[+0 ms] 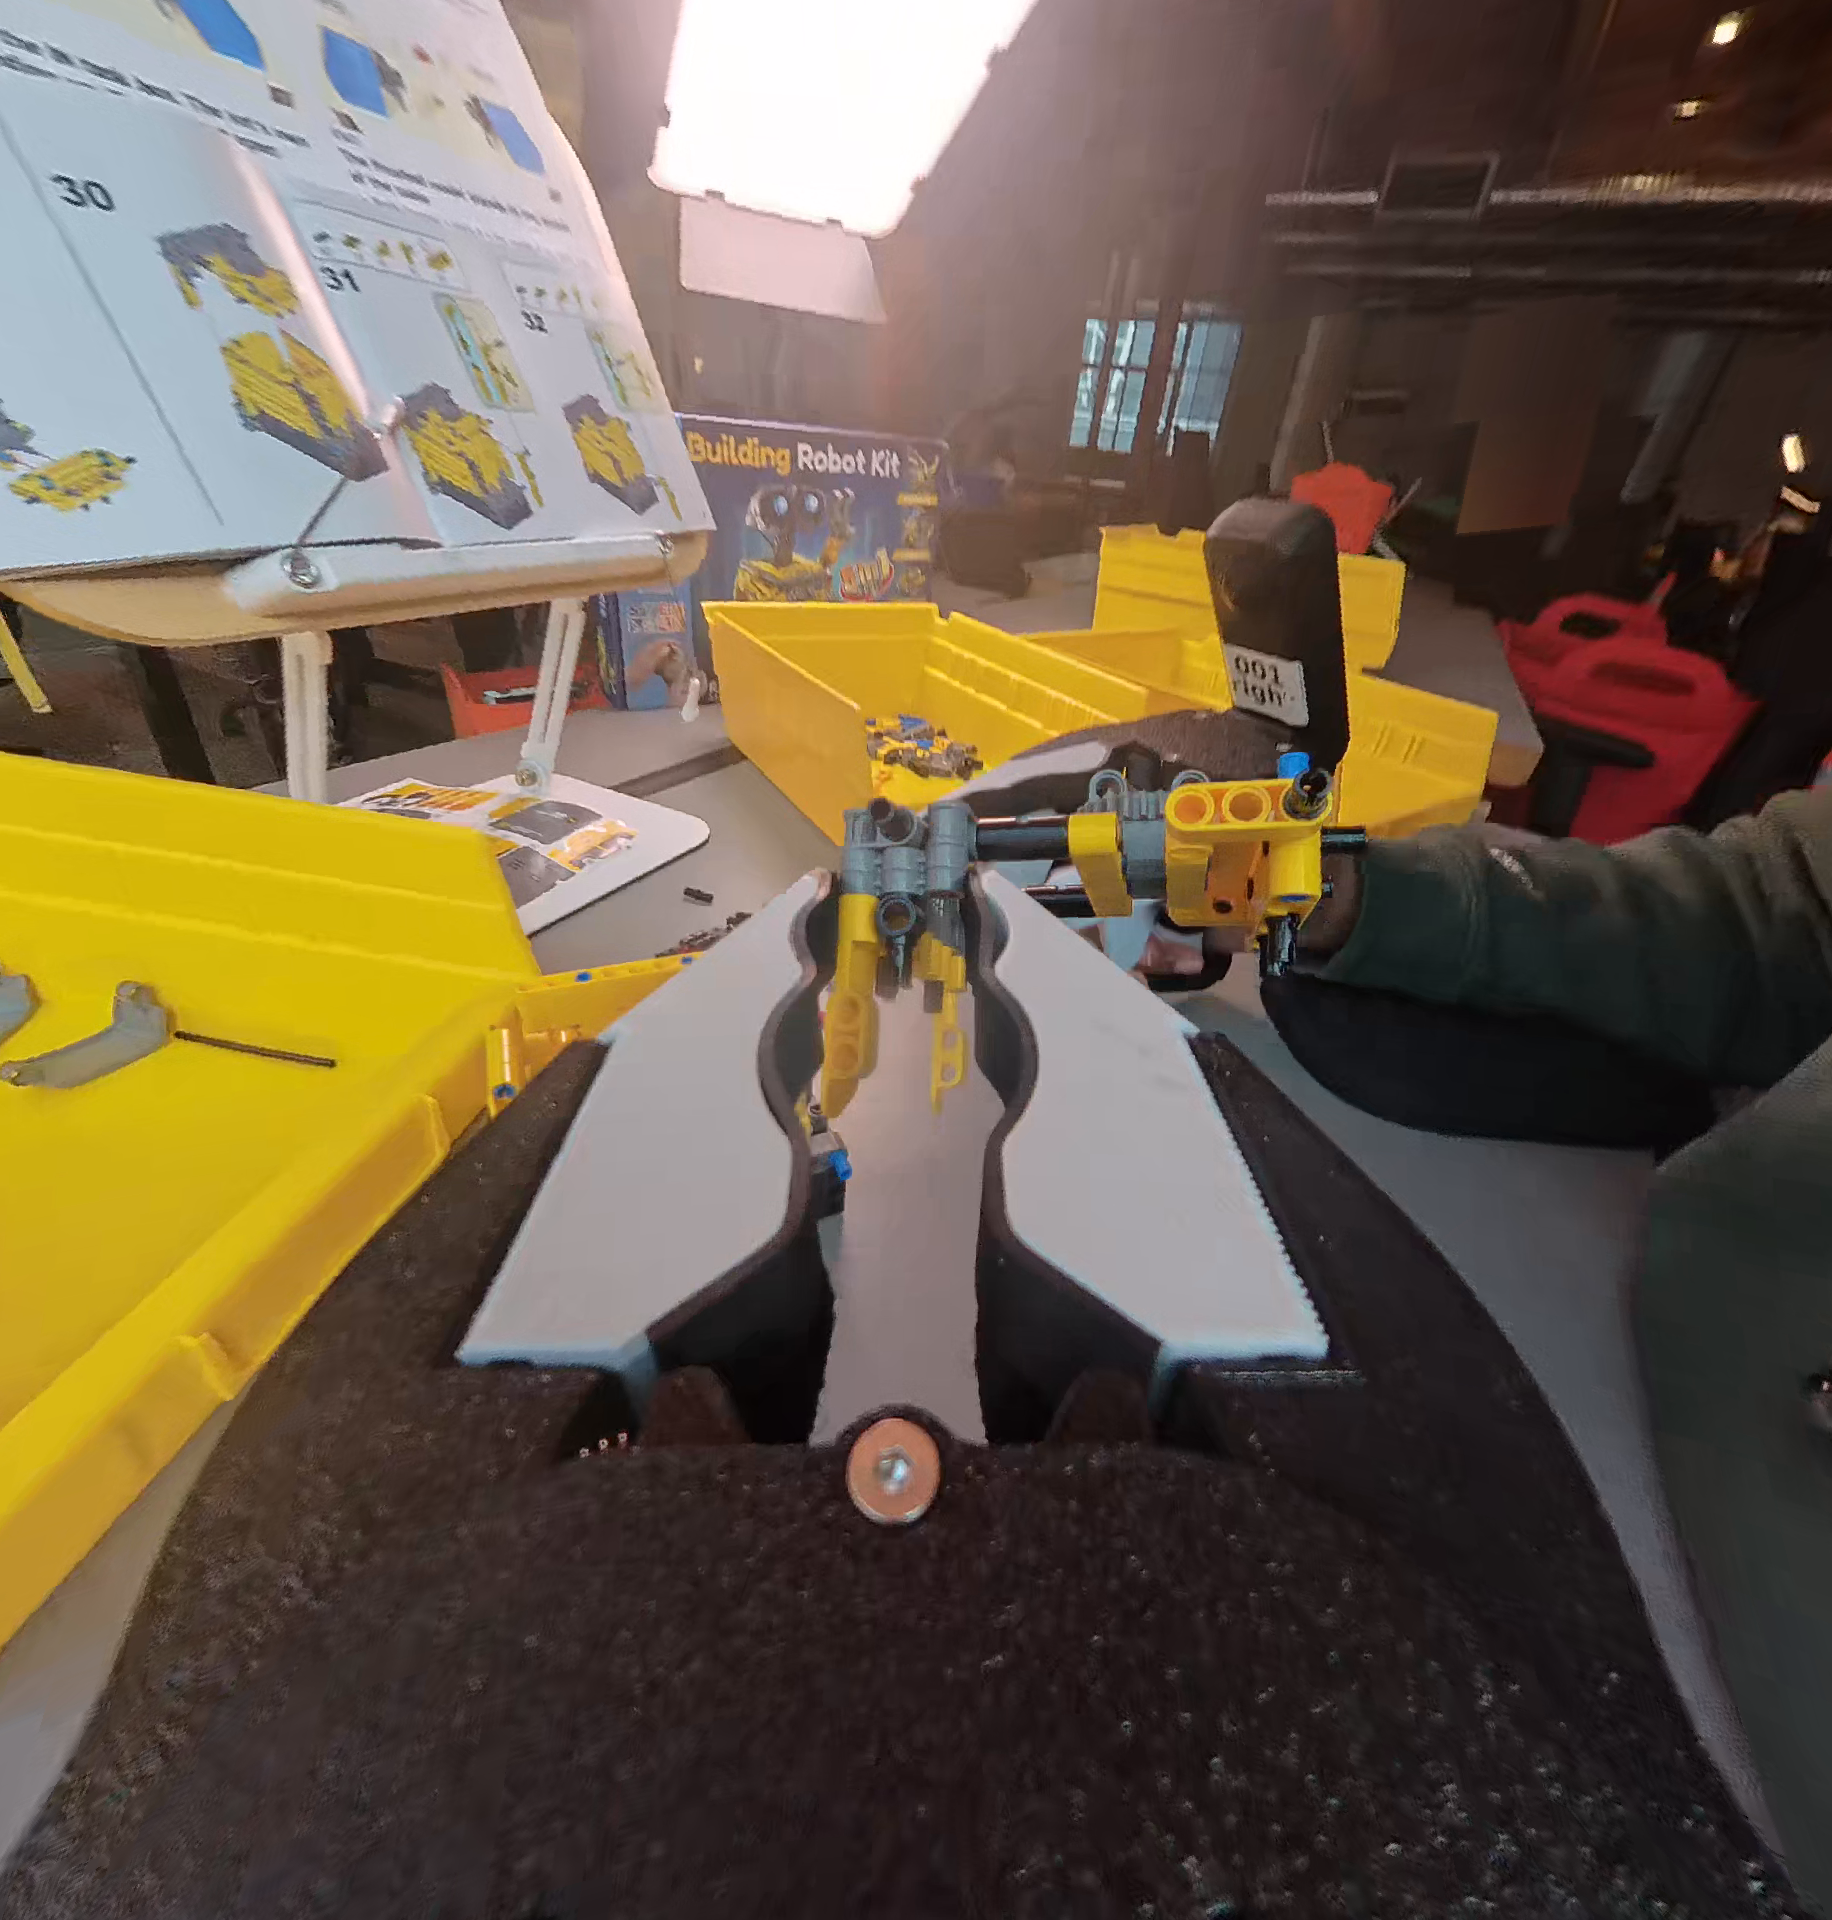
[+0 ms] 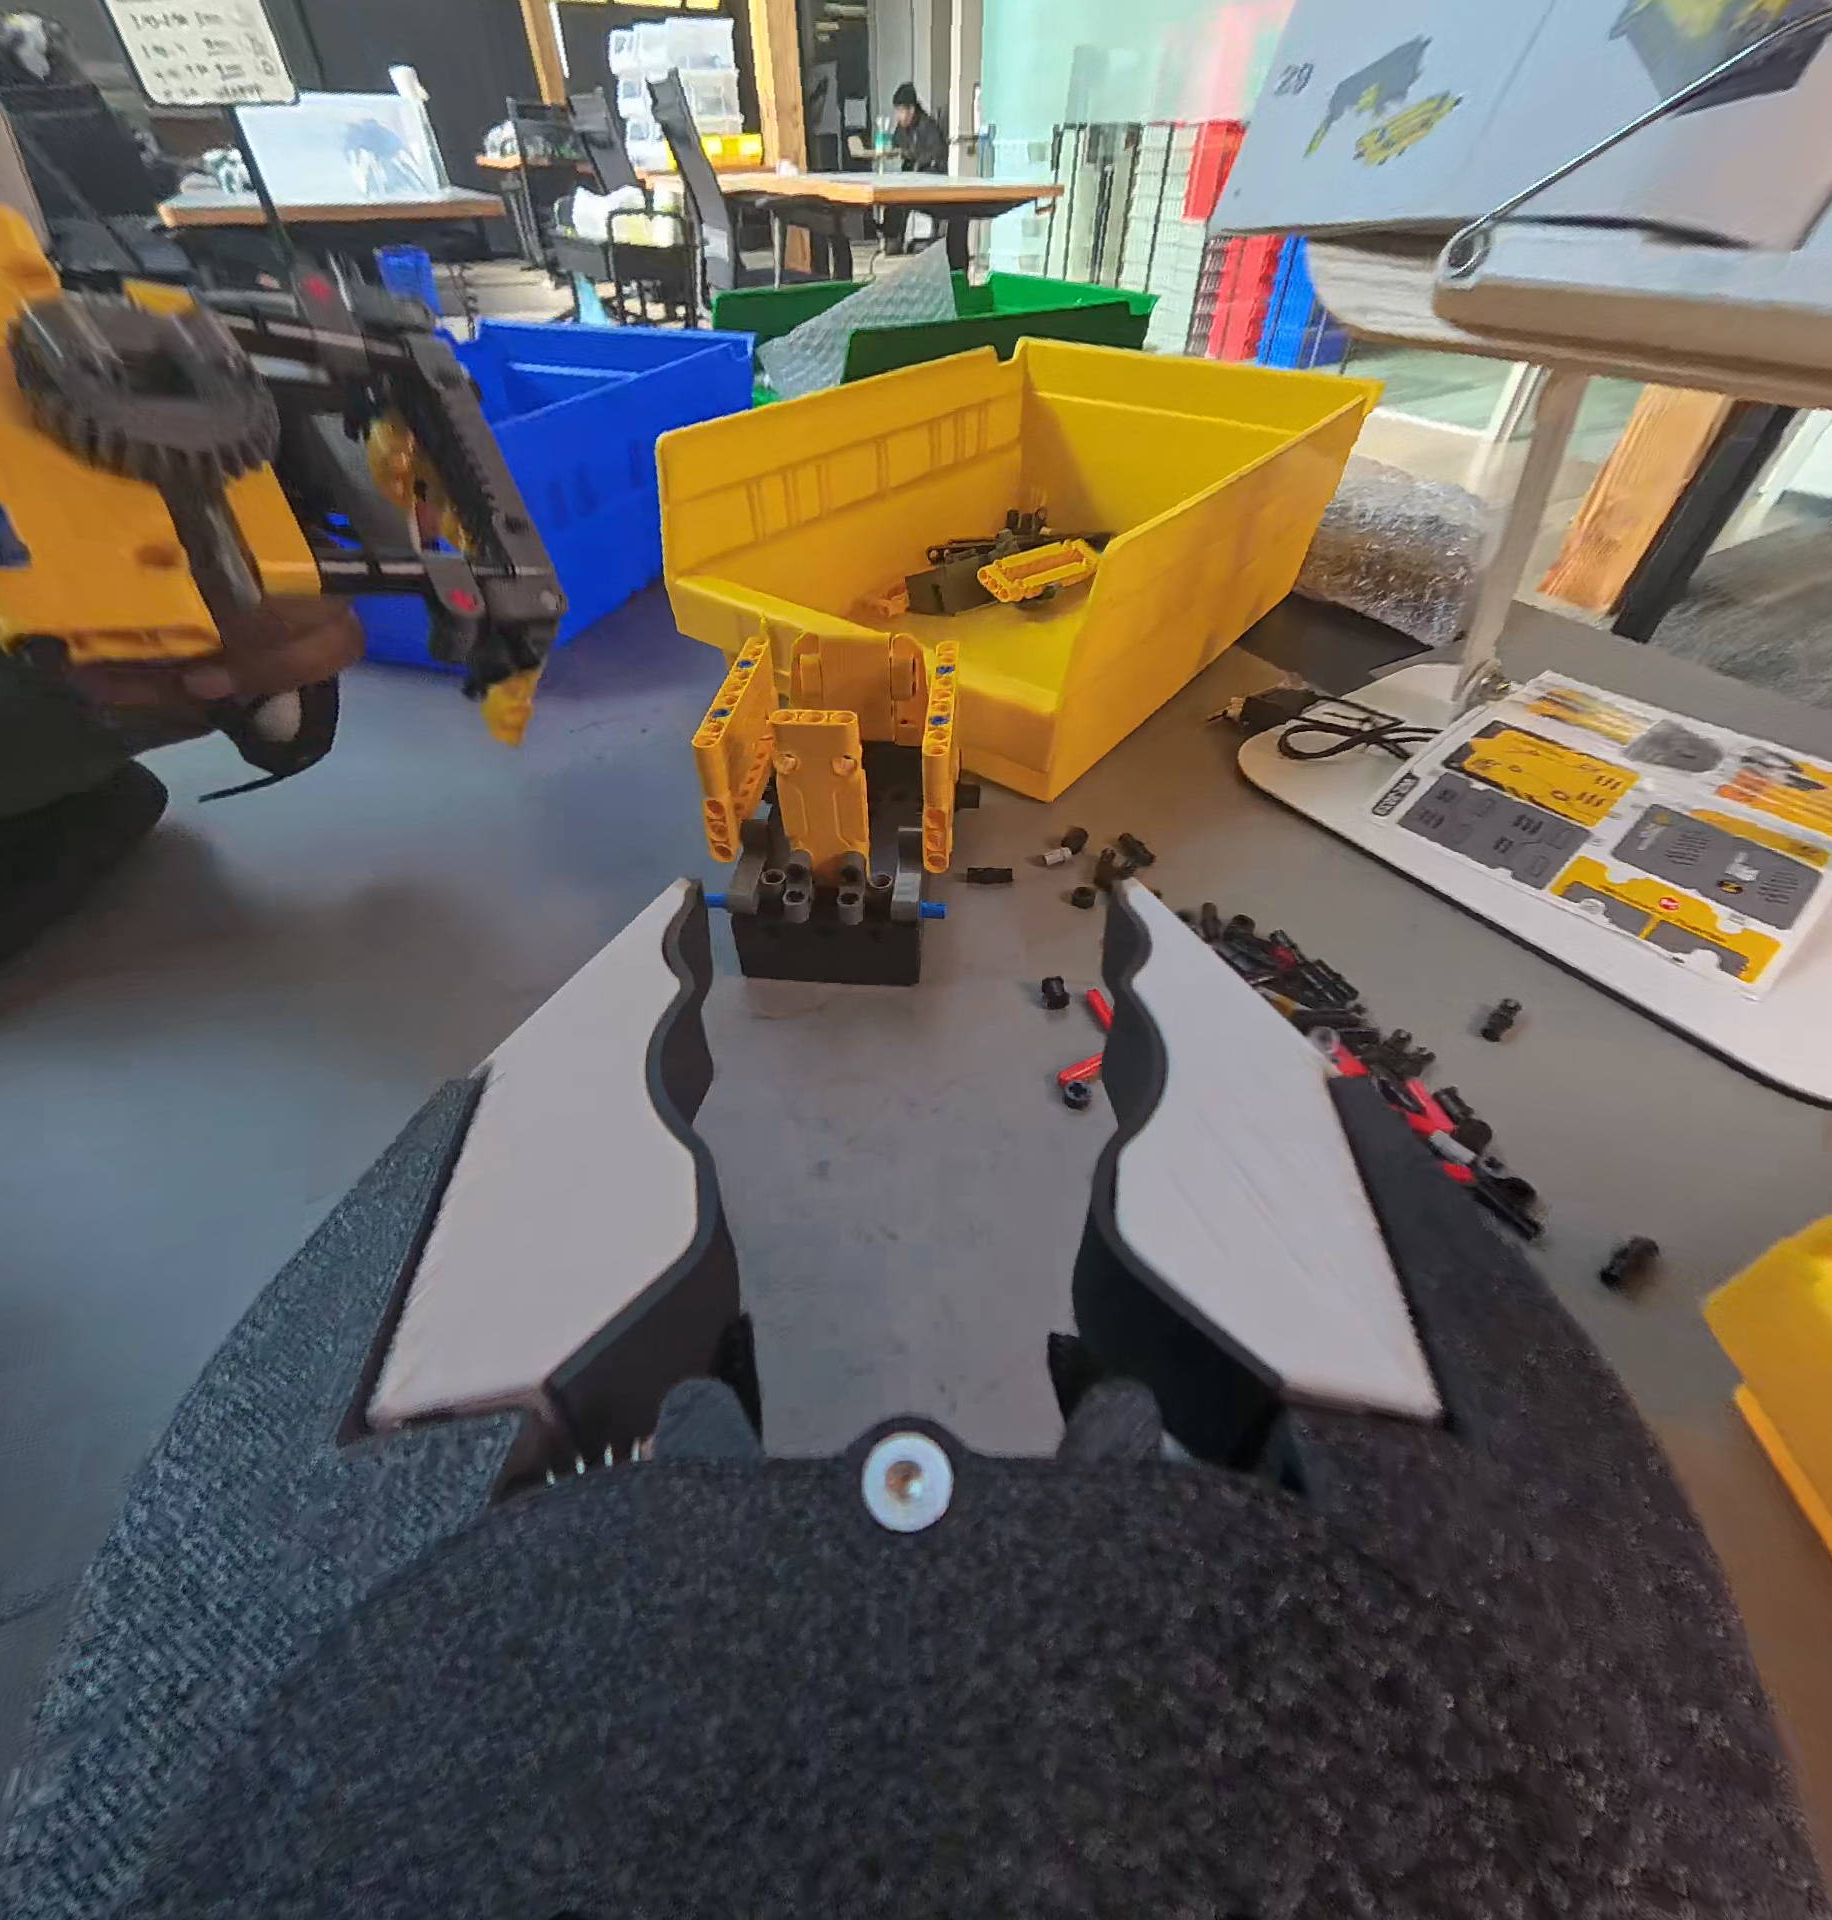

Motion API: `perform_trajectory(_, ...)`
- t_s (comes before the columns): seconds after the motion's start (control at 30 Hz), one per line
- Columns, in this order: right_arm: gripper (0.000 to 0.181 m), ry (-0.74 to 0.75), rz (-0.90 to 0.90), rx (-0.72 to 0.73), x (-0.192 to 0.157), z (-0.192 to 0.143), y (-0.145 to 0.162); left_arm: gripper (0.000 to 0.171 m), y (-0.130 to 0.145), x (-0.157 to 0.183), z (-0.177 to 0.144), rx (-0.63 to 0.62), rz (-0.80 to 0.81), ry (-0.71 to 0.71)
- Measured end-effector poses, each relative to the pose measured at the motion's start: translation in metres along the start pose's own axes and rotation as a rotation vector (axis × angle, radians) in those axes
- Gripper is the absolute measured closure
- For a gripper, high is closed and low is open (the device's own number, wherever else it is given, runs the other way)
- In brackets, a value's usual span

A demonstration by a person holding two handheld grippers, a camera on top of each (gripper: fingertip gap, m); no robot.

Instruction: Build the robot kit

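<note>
Model piece: yellow-and-grey brick assembly (image 1: 896, 914) is clamped at the tips of my left gripper (image 1: 896, 894) — long axis runs off to the right.
Right gripper (image 2: 907, 925): jaws apart, empty, just short of the second yellow assembly (image 2: 834, 810) standing on the bench (image 2: 372, 987).
Beyond: yellow bin (image 2: 1203, 582).

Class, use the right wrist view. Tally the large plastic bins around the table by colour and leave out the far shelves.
Yellow bins: 2
Blue bin: 1
Green bin: 1
Total: 4
</note>
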State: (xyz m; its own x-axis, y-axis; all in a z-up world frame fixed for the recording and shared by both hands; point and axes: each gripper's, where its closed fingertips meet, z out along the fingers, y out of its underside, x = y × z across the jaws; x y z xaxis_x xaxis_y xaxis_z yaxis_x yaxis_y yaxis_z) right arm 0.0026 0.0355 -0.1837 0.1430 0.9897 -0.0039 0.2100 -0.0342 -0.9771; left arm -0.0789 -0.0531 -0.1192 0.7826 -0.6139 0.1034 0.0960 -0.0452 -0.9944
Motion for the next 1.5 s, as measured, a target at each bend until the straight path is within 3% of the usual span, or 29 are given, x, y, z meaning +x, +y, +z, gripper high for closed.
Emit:
perform_trajectory(0.27,0.069,-0.076,-0.083,-0.353,-0.025,0.093,0.036,0.149,-0.007,-0.030,-0.013,0.074,-0.124,-0.081)
perform_trajectory(0.3,0.071,-0.072,-0.090,-0.387,-0.025,0.100,0.041,0.149,-0.006,-0.031,-0.013,0.073,-0.125,-0.086)
perform_trajectory(0.37,0.091,-0.057,-0.123,-0.436,-0.022,0.107,0.052,0.149,-0.004,-0.032,-0.013,0.067,-0.124,-0.088)
perform_trajectory(0.57,0.097,0.008,-0.054,-0.475,-0.031,0.068,0.061,0.149,0.000,-0.033,-0.011,0.057,-0.128,-0.091)
perform_trajectory(0.77,0.093,0.105,-0.038,-0.488,-0.067,0.011,0.074,0.149,0.014,-0.037,-0.004,0.017,-0.144,-0.100)
perform_trajectory(0.9,0.093,0.071,-0.050,-0.401,-0.072,0.005,0.055,0.149,0.018,-0.035,0.001,0.011,-0.139,-0.093)
perform_trajectory(1.13,0.090,-0.076,-0.052,-0.375,-0.071,-0.023,0.024,0.149,0.013,-0.038,-0.003,0.034,-0.142,-0.111)
perform_trajectory(1.33,0.101,-0.200,-0.176,-0.160,-0.072,-0.021,-0.030,0.148,-0.001,-0.034,0.008,0.096,-0.182,-0.066)
perform_trajectory(1.43,0.111,-0.155,-0.160,-0.028,-0.061,-0.006,-0.056,0.149,-0.020,-0.037,0.019,0.166,-0.264,-0.059)
perform_trajectory(1.5,0.113,-0.066,-0.245,0.033,-0.053,0.002,-0.073,0.149,-0.025,-0.040,0.027,0.170,-0.290,-0.070)
